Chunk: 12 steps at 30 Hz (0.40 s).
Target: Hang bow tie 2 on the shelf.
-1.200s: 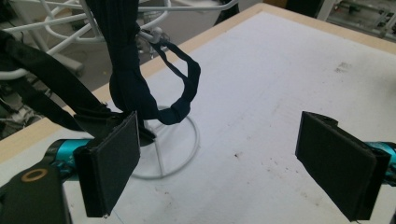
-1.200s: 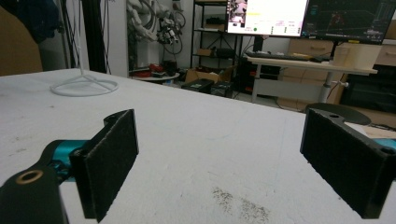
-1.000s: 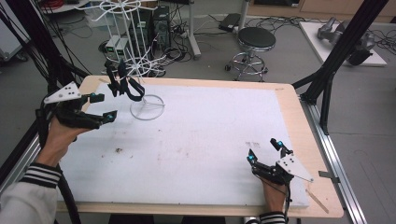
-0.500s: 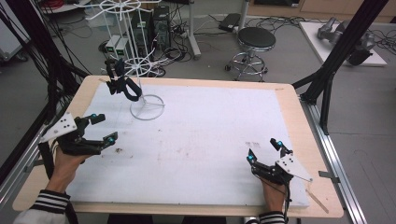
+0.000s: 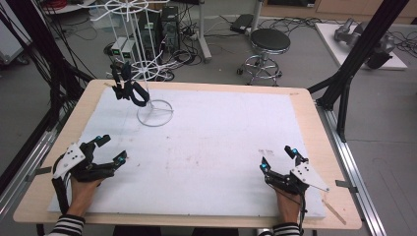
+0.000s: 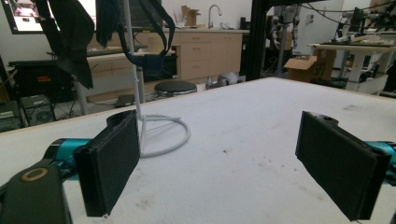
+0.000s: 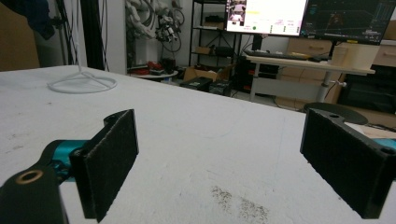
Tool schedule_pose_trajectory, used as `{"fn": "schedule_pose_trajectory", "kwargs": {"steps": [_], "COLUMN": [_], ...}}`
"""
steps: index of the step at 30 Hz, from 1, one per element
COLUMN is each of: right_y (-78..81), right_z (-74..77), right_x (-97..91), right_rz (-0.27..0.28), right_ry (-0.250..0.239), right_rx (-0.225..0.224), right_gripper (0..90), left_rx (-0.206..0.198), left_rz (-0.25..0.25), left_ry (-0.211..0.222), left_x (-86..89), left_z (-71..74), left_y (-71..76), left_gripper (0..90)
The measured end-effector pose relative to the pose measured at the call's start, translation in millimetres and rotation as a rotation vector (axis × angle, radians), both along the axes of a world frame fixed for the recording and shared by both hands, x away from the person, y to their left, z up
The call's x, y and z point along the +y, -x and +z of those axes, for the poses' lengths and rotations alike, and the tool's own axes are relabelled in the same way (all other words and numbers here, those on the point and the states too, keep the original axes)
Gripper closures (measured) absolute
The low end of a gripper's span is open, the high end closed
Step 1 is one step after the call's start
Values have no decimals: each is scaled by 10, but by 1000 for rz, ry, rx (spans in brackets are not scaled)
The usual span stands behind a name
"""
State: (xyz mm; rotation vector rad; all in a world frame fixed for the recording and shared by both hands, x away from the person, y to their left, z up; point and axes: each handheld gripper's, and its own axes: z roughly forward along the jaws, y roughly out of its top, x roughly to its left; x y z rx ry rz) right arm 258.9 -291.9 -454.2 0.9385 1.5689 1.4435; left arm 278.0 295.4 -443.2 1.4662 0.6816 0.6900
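Observation:
A white wire stand with a round base rises at the back left of the white mat; dark straps hang from its arm. My left gripper rests low at the front left, well short of the stand, open with nothing between its pads. Its own view has the stand's base and the hanging straps ahead of the left gripper. At the front right, my right gripper lies open and empty. From the right gripper, the stand's base sits far off.
The mat covers a wooden table. A thin wooden stick lies at its front right corner. Black frame struts stand at both sides, and behind the table are a stool and boxes with cables on the floor.
My left gripper came down and back from beside the stand to the mat's front left, still open. The right gripper has stayed where it was.

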Motion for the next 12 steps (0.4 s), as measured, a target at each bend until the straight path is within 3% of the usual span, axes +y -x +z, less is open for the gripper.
{"fn": "schedule_pose_trajectory", "kwargs": {"steps": [4, 8, 12], "right_y": [1, 2, 5], "right_z": [0, -1, -1], "right_x": [2, 0, -2], "right_rz": [-1, 0, -3], "right_ry": [-2, -3, -6], "right_rx": [1, 6, 6], "right_gripper": [107, 107, 107], "left_rx": [22, -19, -7], "left_rz": [6, 31, 38], "left_ry": [0, 3, 11], "left_x": [-27, -36, -34], "left_z": [-102, -111, -112], "left_y": [26, 71, 67], "left_gripper": [144, 142, 141]}}
